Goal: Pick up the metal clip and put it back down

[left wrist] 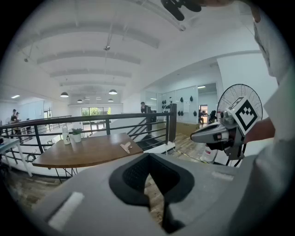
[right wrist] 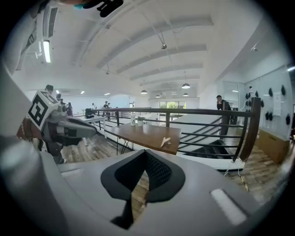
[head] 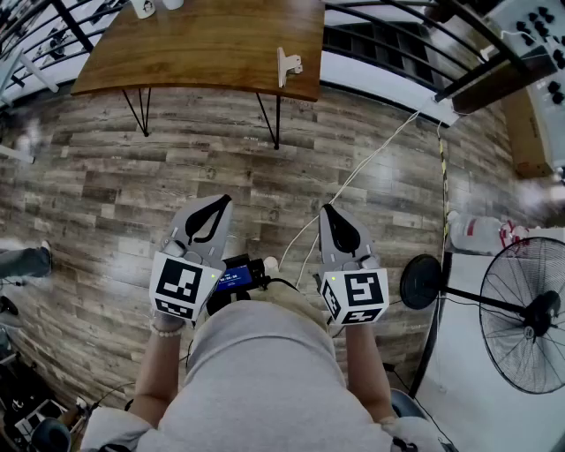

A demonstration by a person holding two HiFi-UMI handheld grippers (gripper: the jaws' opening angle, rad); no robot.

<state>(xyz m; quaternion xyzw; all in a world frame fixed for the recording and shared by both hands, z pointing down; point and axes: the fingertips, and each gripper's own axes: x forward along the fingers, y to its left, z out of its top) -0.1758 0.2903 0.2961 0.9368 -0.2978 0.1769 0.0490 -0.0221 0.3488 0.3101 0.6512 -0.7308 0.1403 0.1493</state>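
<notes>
The metal clip lies near the front right corner of the wooden table, far ahead of me. It shows small in the left gripper view and the right gripper view. Both grippers are held close to my body over the plank floor, well short of the table. My left gripper is shut with nothing between its pads, its tip pointing toward the table. My right gripper is likewise shut and empty, its tip aimed at the table.
A black railing runs behind and right of the table. A white cable crosses the floor. A standing fan and a plastic bottle are at the right. Cups stand at the table's far edge. Someone's leg is at the left.
</notes>
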